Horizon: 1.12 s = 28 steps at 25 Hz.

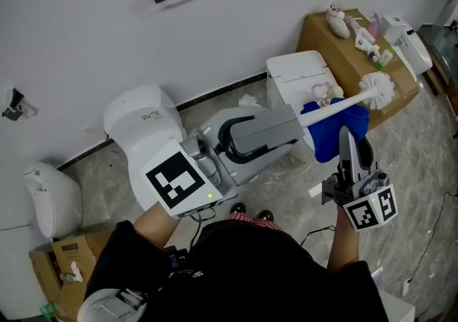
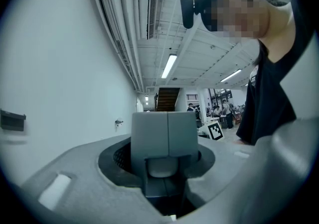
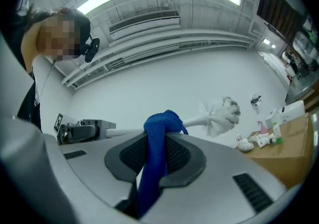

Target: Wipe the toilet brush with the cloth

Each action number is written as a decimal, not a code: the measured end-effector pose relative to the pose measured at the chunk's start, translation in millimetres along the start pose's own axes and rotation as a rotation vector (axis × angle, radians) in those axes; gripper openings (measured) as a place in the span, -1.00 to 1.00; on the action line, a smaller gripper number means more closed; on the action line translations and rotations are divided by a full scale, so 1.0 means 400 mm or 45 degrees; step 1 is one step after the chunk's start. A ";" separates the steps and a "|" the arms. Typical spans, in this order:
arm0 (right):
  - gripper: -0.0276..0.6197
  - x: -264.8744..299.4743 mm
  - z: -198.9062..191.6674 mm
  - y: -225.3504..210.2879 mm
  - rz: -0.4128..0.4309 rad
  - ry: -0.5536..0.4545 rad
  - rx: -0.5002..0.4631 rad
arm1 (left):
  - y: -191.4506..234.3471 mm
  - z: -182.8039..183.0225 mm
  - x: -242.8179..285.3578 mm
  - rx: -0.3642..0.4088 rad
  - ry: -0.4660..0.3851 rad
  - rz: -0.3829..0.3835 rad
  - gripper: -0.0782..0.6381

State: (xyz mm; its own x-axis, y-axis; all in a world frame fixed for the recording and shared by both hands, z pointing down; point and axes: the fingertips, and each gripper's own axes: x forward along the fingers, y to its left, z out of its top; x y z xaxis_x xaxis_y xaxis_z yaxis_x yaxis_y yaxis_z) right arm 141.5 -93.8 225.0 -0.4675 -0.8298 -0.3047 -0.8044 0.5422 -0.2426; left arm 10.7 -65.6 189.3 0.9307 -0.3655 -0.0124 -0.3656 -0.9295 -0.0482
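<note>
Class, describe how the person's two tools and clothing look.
Left tool: bulky white and grey shell, grey jaws, a black-and-white square marker. Right tool: grey, with dark jaws and a marker cube. The person wears a black top.

The right claw (image 3: 160,138) pinches a blue cloth (image 3: 152,178), its top folded over the white handle of the toilet brush (image 3: 222,114). The handle runs left into the left claw (image 3: 99,129). Bottles (image 3: 266,136) stand on a cardboard box (image 3: 294,143).
</note>
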 end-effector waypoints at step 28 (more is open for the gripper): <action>-0.70 0.084 -0.029 0.253 0.384 0.145 -0.104 | 0.011 -0.130 -0.072 0.129 0.099 0.077 -0.28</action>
State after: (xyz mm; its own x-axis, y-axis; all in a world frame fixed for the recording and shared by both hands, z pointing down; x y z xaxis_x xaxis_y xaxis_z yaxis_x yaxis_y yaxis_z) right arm 40.2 -68.5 200.8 -0.7233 -0.6453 -0.2458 -0.6480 0.7573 -0.0813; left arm -18.0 -61.7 241.6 0.9022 -0.4273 0.0591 -0.4151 -0.8973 -0.1500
